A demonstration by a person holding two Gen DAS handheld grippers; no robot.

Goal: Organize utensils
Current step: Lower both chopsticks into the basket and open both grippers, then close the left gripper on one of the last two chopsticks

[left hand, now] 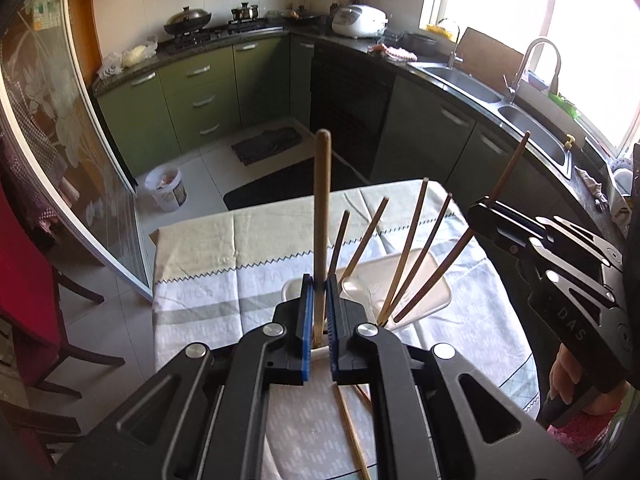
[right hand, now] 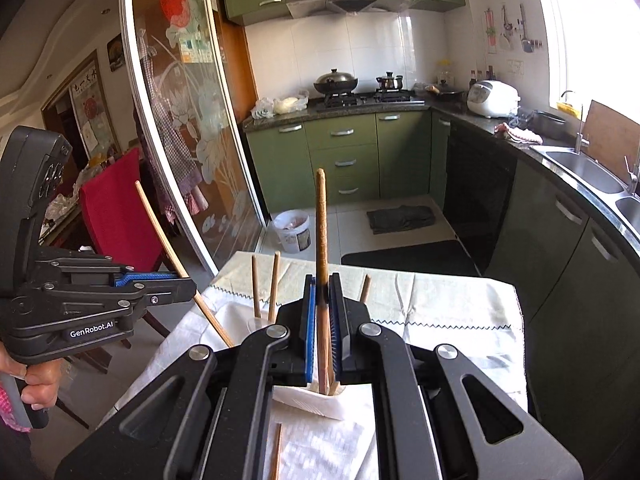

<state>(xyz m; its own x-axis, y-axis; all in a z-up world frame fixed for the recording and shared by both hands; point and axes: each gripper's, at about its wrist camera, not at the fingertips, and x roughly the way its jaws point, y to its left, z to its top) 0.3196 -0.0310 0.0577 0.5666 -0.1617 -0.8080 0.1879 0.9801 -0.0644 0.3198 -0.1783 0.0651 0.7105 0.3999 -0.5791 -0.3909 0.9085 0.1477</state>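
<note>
Left gripper [left hand: 319,312]: nearest the lens, clamped on one light wooden chopstick [left hand: 321,216]; long axis near upright, free tip toward 12 o'clock, lower end hidden between the blue pads.

Right gripper [right hand: 323,320]: likewise clamped on a darker chopstick [right hand: 321,240]; axis near upright, tip toward 12 o'clock, lower end just above a small holder [right hand: 328,391].

Stored chopsticks [left hand: 416,248]: a handful fanned out at 1 to 2 o'clock of the left gripper, bases gathered low, tips leaning toward 1 o'clock, over a white tray [left hand: 436,292].

Loose chopsticks [left hand: 352,432]: flat on the tablecloth [left hand: 208,264] at 6 o'clock, partly hidden beneath the gripper body, not yet collected.

Step in hand, by estimate: carrying one stick per gripper for placement among the stored ones.

Handling advice: keep each stick close to vertical, line the lower end up over the holder mouth, lower before letting go, avoid brushing the leaning sticks; place one gripper at a time so the two do not collide.
</note>
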